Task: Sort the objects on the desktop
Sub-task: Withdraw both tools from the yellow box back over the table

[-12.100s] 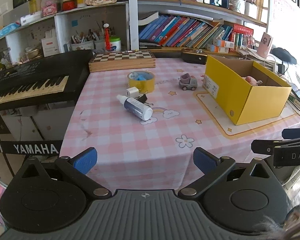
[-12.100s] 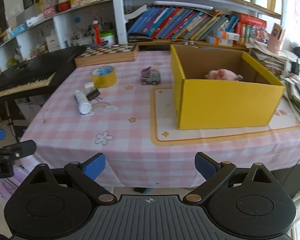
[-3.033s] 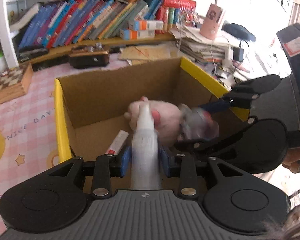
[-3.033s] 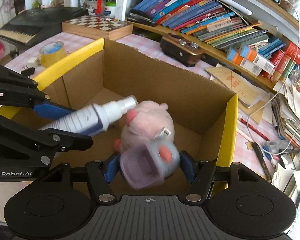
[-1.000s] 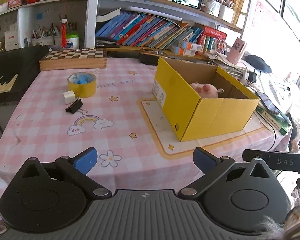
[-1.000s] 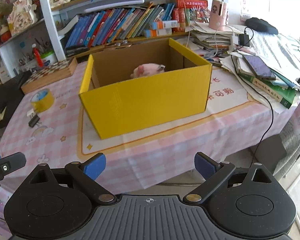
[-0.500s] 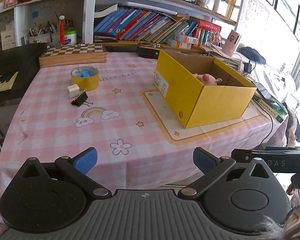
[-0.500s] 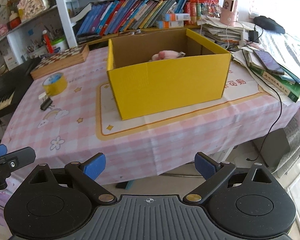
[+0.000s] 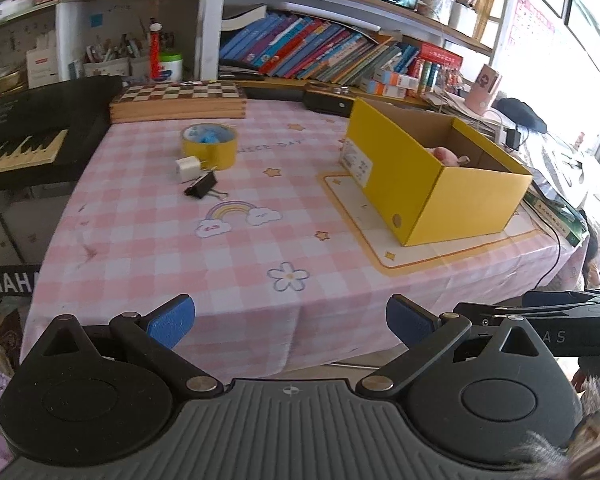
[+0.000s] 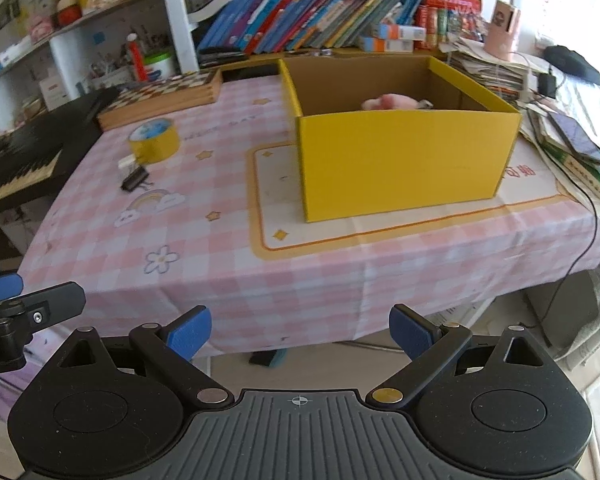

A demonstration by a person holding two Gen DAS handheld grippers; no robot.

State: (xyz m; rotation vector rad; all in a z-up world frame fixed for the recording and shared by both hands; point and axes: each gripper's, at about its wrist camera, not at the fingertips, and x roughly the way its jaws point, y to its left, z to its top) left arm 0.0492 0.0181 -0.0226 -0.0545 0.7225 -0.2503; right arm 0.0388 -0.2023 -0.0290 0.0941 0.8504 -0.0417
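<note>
Both claws empty, held off the near edge of the bench.

Left claw [image 9: 288, 322] and right claw [image 10: 300, 330]: fingers spread apart, nothing between them. Yellow box [image 10: 404, 168] sits open on the right of the pink checked bench [image 9: 172, 256], a pink plush toy [image 10: 392, 103] inside. On the left: yellow tape roll [image 9: 209, 146], with a white charger plug [image 9: 188, 168] just beside it and a black binder clip [image 9: 200, 190] just in front. Chessboard [image 9: 180, 98] at the far edge; keyboard [image 9: 24, 136] off to the left.
</note>
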